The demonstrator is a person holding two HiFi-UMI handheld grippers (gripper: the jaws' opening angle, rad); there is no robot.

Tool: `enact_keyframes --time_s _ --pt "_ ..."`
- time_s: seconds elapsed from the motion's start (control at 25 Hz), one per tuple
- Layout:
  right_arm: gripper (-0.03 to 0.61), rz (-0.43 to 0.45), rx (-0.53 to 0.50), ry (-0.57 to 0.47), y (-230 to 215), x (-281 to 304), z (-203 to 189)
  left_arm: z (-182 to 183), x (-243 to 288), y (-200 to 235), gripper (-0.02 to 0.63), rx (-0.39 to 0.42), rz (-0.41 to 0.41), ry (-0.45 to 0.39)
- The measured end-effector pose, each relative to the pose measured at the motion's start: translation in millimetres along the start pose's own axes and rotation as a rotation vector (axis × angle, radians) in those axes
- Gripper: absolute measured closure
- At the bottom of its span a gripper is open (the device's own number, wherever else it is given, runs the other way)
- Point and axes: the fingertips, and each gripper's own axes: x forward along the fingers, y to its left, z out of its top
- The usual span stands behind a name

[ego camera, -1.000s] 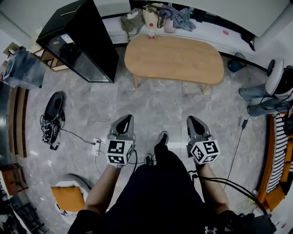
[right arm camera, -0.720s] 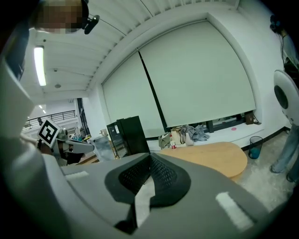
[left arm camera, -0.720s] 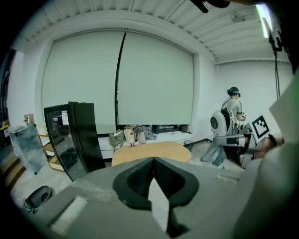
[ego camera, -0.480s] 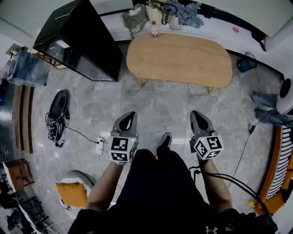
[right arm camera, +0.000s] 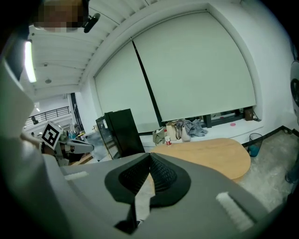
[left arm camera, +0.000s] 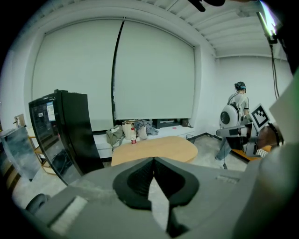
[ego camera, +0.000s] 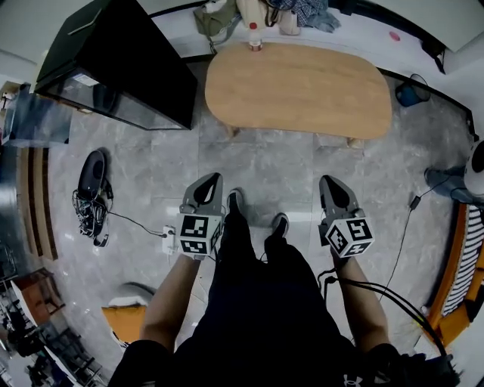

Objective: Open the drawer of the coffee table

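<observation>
Coffee table (ego camera: 299, 89) well ahead, open tiled floor (ego camera: 265, 162) before its near edge, one black cabinet (ego camera: 121, 68) off its left end, one bottle (ego camera: 255, 38) at its far edge, two claws, left gripper (ego camera: 215, 178) and right gripper (ego camera: 327, 181), both closed, empty.

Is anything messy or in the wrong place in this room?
Yes. A black thing with tangled cables lies loose on the floor at the left, and bags and clothes are heaped on the ledge behind the coffee table. Nothing looks spilled or broken.

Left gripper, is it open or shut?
Shut. In the left gripper view the left gripper has its jaws pressed together, nothing between them.
</observation>
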Motion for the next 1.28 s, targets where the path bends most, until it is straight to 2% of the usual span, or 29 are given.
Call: enact_keyframes --time_s 0.16,0.4,0.64,0.76,1.0,1.2,1.28 --pt "0.575 -0.077 0.025 0.022 -1.8 28.3 1.9 -7.9 33.2 39.9 0.612 0.031 -0.056 0.043" --pt "0.575 -0.151 0.027 0.049 -7.4 85.1 -9.6 -28.6 93.8 103.5 0.595 0.134 -0.113 0.059" --pt "0.575 -0.147 -0.026 0.05 -18.8 137.9 -33.3 -73.7 150.9 136.8 0.569 0.222 -0.183 0.121" --pt "0.575 -0.138 -0.012 0.075 -28.1 160.1 -64.8 -105.2 175.7 149.3 0.562 0.244 -0.199 0.166" --pt "0.575 -0.11 0.067 0.133 -58.6 196.6 -156.4 -160.4 227.4 148.1 0.554 0.283 -0.212 0.221" --pt "0.574 -0.03 0.111 0.137 -79.6 229.1 -220.6 -211.9 265.9 123.6 0.535 0.361 -0.259 0.258" --pt "0.574 0.008 0.12 0.162 -85.2 242.4 -247.3 -235.0 283.0 119.5 0.528 0.365 -0.27 0.28"
